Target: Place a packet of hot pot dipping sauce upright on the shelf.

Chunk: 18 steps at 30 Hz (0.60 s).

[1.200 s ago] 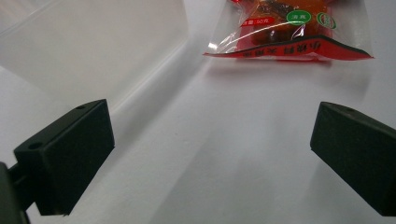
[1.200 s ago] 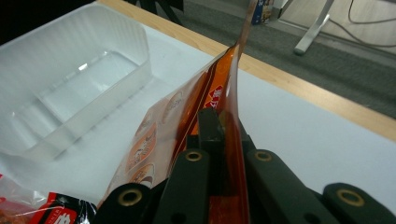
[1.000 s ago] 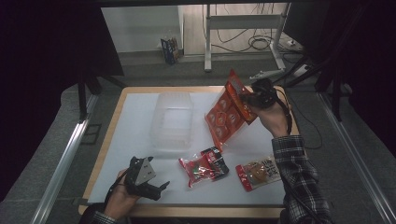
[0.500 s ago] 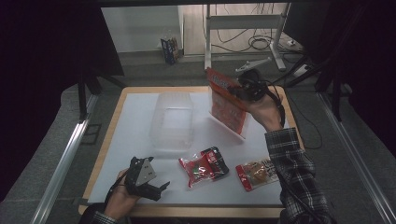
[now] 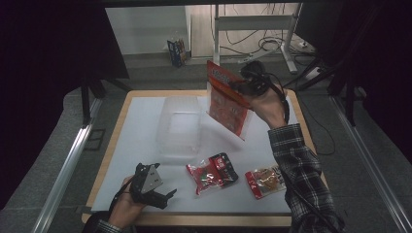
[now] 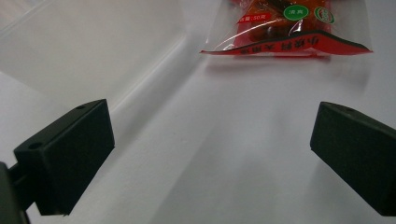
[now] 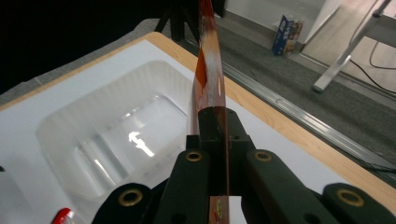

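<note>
The table (image 5: 145, 104) is big and white, with wooden edges and a drop to the floor past them. The clear tub (image 5: 179, 127) sits in the middle with free room all around. The big red packet (image 5: 228, 103) hangs in the air just right of the tub, pinched tight in the right claw (image 5: 241, 85). I think it should slide left over the tub and go low before letting go, so it won't tip out. The left claw (image 5: 165, 198) rests wide open near the front edge, beside two small packets (image 5: 212, 172).
</note>
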Motion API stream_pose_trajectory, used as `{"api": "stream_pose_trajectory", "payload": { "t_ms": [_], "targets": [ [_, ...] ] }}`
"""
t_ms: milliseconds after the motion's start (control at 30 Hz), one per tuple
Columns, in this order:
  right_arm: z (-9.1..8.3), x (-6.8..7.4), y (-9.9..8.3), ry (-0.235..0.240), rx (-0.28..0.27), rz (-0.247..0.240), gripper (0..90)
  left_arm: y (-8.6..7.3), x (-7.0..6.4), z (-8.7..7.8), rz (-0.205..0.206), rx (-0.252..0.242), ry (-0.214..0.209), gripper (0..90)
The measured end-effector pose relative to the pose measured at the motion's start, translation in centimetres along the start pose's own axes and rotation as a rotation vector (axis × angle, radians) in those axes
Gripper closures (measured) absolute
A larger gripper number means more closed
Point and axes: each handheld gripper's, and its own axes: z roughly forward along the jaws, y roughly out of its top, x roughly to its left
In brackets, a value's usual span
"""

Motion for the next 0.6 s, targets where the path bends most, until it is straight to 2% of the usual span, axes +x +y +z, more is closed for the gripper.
{"api": "stream_pose_trajectory", "payload": {
  "t_ms": [133,333,567,600],
  "targets": [
    [0.4,0.8,1.5,0.008,-0.017,-0.008,88.6,0.0,0.0,0.0,-0.001,0.0,-0.002,0.0],
    [1.0,1.3,3.0,0.034,-0.036,0.015,88.7,0.0,0.0,-0.1,-0.012,-0.008,-0.005,0.0],
    [2.4,2.5,4.9,0.065,-0.052,0.029,88.6,0.0,0.1,-0.3,-0.027,-0.024,-0.01,0.0],
    [3.0,3.0,5.4,0.07,-0.054,0.033,88.7,0.0,0.2,-0.3,-0.038,-0.031,-0.014,0.0]
  ]
}}
